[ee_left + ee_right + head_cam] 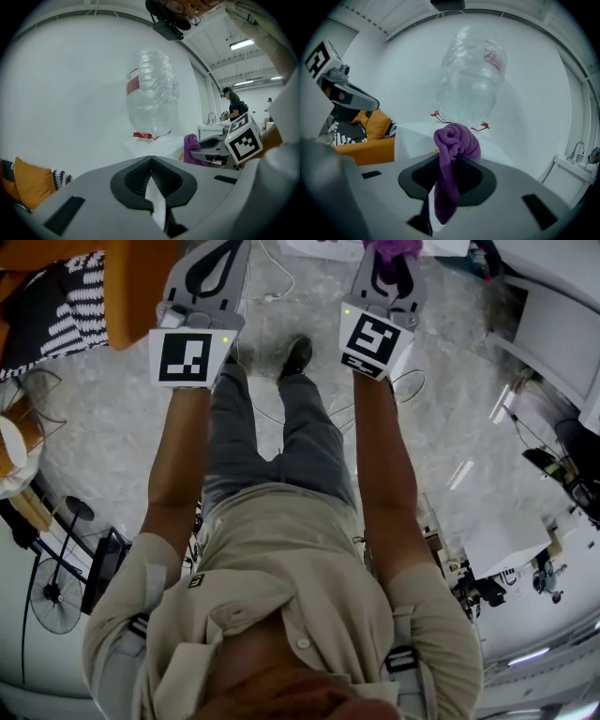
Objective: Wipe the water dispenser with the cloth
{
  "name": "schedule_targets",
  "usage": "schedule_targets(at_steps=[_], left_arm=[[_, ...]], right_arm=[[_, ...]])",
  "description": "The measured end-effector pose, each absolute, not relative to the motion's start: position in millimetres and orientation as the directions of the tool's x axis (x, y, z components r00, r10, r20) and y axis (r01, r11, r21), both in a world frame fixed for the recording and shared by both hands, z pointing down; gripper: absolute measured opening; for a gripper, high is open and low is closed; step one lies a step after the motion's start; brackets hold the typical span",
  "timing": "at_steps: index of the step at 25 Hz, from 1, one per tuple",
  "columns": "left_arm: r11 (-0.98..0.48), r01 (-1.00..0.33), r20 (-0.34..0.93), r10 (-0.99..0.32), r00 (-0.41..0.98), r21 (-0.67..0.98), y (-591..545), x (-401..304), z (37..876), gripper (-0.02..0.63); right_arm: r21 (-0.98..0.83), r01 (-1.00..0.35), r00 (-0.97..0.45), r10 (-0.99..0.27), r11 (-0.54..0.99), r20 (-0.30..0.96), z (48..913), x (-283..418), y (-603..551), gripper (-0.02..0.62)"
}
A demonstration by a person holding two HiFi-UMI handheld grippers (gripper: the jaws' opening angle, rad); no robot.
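Open floor (122, 399) is seen below and ahead of both tongs. The water dispenser (410, 138) is faced straight on, its clear bottle (471, 79) upright on the white body, with bare wall behind. An orange sofa (363, 143) is set to its left (a patterned cushion lies there) and a white bench (576, 168) to its right. Both arms are held out forward, side by side. The left tongs (150, 160) are closed on nothing. The purple cloth (452, 140) is pinched in the right tongs (449, 157), bunched above the jaws, short of the dispenser.
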State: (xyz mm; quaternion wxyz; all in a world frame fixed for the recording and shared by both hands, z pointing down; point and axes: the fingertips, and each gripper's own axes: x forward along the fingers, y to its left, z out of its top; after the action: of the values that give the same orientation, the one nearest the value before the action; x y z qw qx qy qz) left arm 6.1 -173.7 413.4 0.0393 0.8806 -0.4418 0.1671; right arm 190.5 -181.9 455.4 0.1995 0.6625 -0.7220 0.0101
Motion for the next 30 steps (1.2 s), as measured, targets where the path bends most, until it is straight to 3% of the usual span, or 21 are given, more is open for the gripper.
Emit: schedule_targets(at_steps=[11,15,23,30], left_arm=[[-0.584,-0.808,0.350,-0.775,0.526,-0.080,-173.9,-25.7,431.7,0.015],[-0.588,-0.805,0.355,-0.771,0.528,-0.079,-172.4,-27.7,435.2,0.017],[-0.606,-0.792,0.360,-0.757,0.545,-0.077,-171.8,-15.6,439.8,0.016],[-0.639,-0.767,0.373,-0.728,0.575,-0.064,-164.2,10.3,450.2,0.016]], right_arm=[[0.166,-0.932,-0.244,-0.897,0.321,0.369,486.3,67.3,-186.3,0.103],[0.150,-0.930,-0.257,-0.886,0.336,0.387,492.8,57.1,-187.3,0.103],[0.198,-0.956,-0.116,-0.899,0.216,0.422,507.9,148.0,-180.0,0.104],[0.200,-0.980,0.115,-0.881,-0.023,0.460,526.5,269.4,-164.3,0.103]])
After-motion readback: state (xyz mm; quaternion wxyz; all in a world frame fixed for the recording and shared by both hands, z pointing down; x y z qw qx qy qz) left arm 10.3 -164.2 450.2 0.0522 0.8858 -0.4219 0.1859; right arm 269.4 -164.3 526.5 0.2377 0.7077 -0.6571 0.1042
